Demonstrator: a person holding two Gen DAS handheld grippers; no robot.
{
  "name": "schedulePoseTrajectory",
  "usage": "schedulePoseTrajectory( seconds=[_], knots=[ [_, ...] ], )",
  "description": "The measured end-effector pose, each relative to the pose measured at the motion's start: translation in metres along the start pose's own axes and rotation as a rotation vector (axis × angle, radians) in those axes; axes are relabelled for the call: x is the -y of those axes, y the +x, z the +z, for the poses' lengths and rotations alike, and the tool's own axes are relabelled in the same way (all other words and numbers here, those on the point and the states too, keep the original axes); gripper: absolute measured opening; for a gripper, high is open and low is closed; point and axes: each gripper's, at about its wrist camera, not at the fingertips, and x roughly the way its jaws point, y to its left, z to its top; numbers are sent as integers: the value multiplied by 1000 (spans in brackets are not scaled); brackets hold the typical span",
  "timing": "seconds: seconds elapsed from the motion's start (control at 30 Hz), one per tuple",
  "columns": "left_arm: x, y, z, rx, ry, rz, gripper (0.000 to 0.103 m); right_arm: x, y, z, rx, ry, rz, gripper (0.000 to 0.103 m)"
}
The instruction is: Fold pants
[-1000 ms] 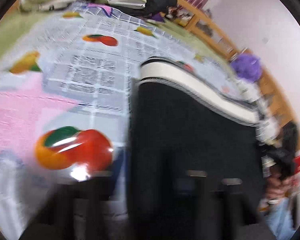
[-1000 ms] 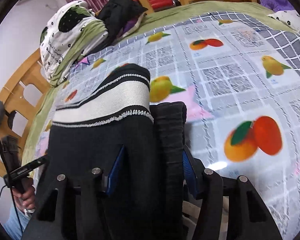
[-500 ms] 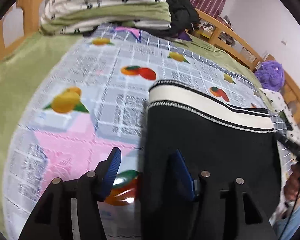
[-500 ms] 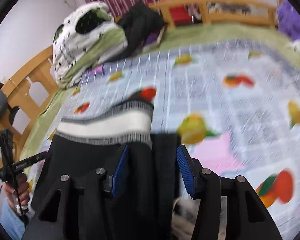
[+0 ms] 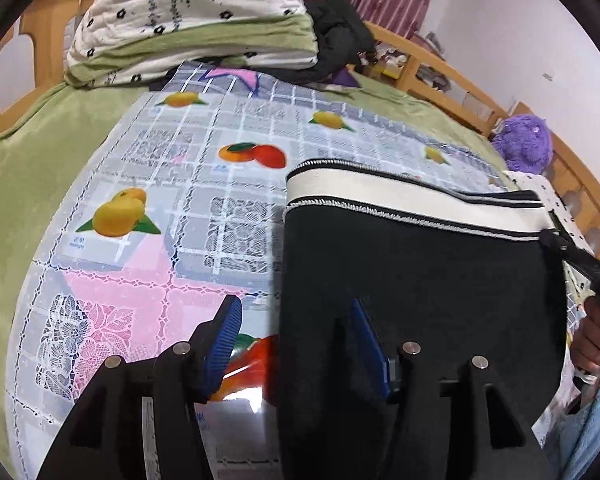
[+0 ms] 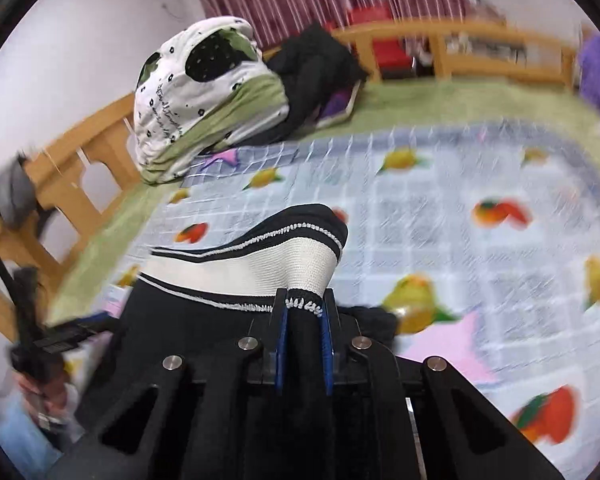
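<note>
Black pants (image 5: 420, 272) with a white, black-edged waistband (image 5: 380, 196) lie on the fruit-patterned cloth (image 5: 160, 160). My left gripper (image 5: 294, 312) hovers open over the pants' left edge, which runs under the gap between its blue pads without touching them. In the right wrist view my right gripper (image 6: 303, 304) has its jaws closing, and the pads pinch a bunched corner of the waistband (image 6: 284, 264), which is raised off the cloth. The rest of the pants (image 6: 204, 320) hangs down to the left of it.
A pile of white and green bedding (image 5: 188, 20) and dark clothes (image 5: 340, 32) sit at the far end of the bed. A purple plush toy (image 5: 524, 148) lies by the wooden bed rail (image 6: 480, 40). A person's hand (image 5: 592, 340) shows at the right edge.
My left gripper's jaws opened, let go of the pants' edge, and it rose a little. My right gripper closed on the waistband corner and lifted it, bunching the fabric.
</note>
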Motion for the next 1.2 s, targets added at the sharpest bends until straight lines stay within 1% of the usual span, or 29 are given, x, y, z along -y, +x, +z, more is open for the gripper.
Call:
schedulePoseTrajectory(
  seconds=[0.03, 0.07, 0.13, 0.17, 0.23, 0.27, 0.33, 0.37, 0.4, 0.43, 0.47, 0.5, 0.53, 0.57, 0.6, 0.63, 0.67, 0.73, 0.8, 0.83, 0.93, 0.97, 1.0, 1.03, 1.07, 1.17, 1.2],
  knots=[
    [2, -2, -1, 6, 0, -10, 54, 0, 3, -1, -5, -11, -20, 14],
    [4, -4, -2, 7, 1, -21, 54, 5, 13, -4, -35, 2, -40, 14],
    [8, -5, -4, 6, 13, -36, 54, 15, 40, -12, -112, 41, -77, 19],
    [10, -6, -6, 7, 26, -35, 54, 18, 46, -17, -106, 41, -94, 24],
    [16, -9, -10, 0, 50, -39, 54, 21, 36, -16, -101, 67, -79, 25],
    [19, -13, -13, 0, 63, -57, 54, 20, 29, -15, -102, 76, -83, 25],
    [27, -20, -24, 10, 98, -83, 54, 11, 5, -17, -46, 53, -131, 25],
    [31, -22, -29, 10, 114, -82, 54, 3, -10, -23, -5, 20, -143, 25],
    [36, -20, -37, -9, 143, -75, 55, -5, -21, -33, 17, -8, -130, 26],
    [39, -15, -44, -40, 161, -64, 55, -10, -26, -41, 14, -28, -117, 26],
    [41, -10, -51, -71, 171, -47, 55, -17, -26, -51, -9, -53, -111, 26],
    [41, -4, -60, -98, 176, -24, 55, -23, -21, -63, -53, -83, -120, 26],
    [40, -4, -67, -92, 169, -20, 55, -26, -11, -77, -101, -118, -147, 27],
    [36, -8, -72, -67, 150, -38, 55, -28, -9, -85, -94, -142, -176, 27],
    [32, -11, -74, -67, 132, -50, 55, -31, -12, -93, -55, -164, -194, 27],
    [27, -17, -75, -76, 110, -66, 55, -32, -17, -96, -44, -166, -193, 28],
    [24, -21, -76, -80, 96, -80, 55, -31, -21, -97, -54, -150, -187, 28],
    [18, -33, -83, -79, 80, -89, 58, -23, -32, -102, -74, -73, -150, 28],
    [14, -45, -98, -88, 88, -77, 59, -16, -45, -109, -94, -3, -119, 28],
    [11, -49, -107, -100, 96, -78, 59, -16, -47, -113, -99, 6, -115, 28],
    [7, -66, -127, -116, 150, -79, 59, -21, -62, -127, -108, -1, -146, 29],
    [9, -71, -132, -128, 185, -65, 59, -22, -67, -130, -111, 4, -151, 30],
    [12, -76, -135, -121, 217, -39, 59, -22, -71, -134, -116, 14, -147, 30],
    [18, -81, -139, -95, 265, 1, 59, -20, -75, -138, -120, 36, -135, 30],
    [22, -83, -141, -80, 300, 23, 59, -18, -79, -141, -123, 66, -123, 30],
    [40, -76, -143, -72, 386, 76, 59, -16, -89, -147, -113, 114, -116, 30],
    [47, -71, -144, -68, 414, 105, 59, -14, -92, -148, -109, 125, -113, 30]
  ],
)
